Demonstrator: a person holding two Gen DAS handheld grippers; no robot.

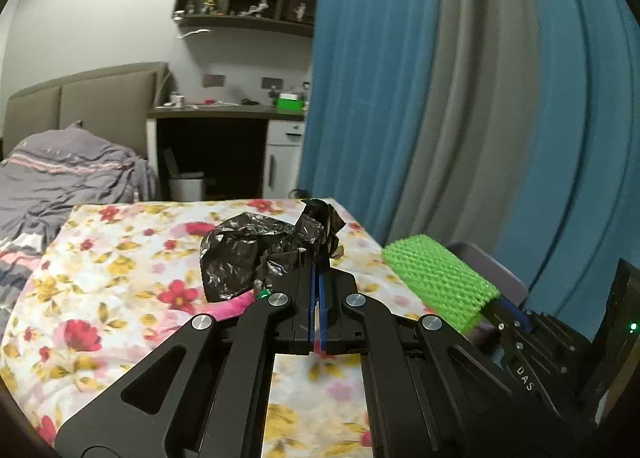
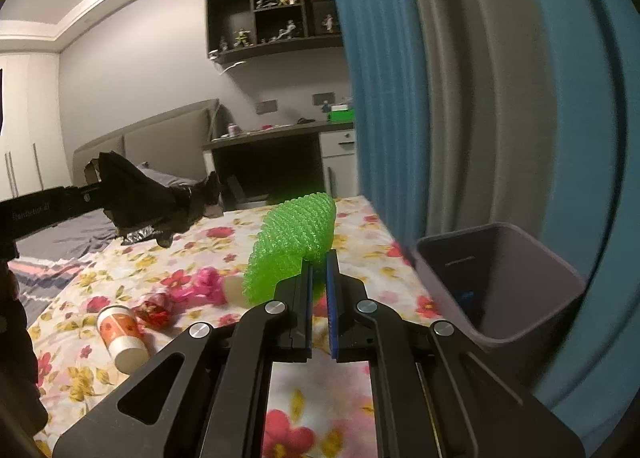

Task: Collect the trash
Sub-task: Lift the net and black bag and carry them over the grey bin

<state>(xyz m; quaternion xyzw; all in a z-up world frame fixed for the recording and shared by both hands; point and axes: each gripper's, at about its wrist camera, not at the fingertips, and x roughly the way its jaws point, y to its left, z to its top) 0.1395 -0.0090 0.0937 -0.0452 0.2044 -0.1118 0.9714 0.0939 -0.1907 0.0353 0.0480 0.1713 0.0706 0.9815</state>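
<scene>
My left gripper (image 1: 319, 278) has its jaws pressed together on a crumpled black plastic bag (image 1: 248, 254), which bunches up at and beyond the tips and hangs clear above the floral sheet (image 1: 120, 258) of the bed; from my right wrist the same bag (image 2: 144, 197) shows pinched at the end of the left gripper (image 2: 96, 193) and lifted off the bed, over to the left; my right gripper (image 2: 320, 270) has its jaws nearly together, pinching the edge of a green foam net sleeve (image 2: 292, 242) that stands up from the tips and leans left and forward; from my left wrist that sleeve (image 1: 436, 278) sits just to the right of my left jaws, held by the right gripper (image 1: 500, 310) at its lower end; a grey bin (image 2: 500, 286) stands close by on the right of my right jaws, beside the bed's edge and against the blue curtain (image 2: 400, 97), its mouth open; on the sheet to the lower left of my right jaws lie a paper cup (image 2: 120, 334) on its side, a red crumpled wrapper (image 2: 156, 310) just beside it, and a pink crumpled piece (image 2: 208, 286) near the sleeve's base; all three are apart from both jaws.
</scene>
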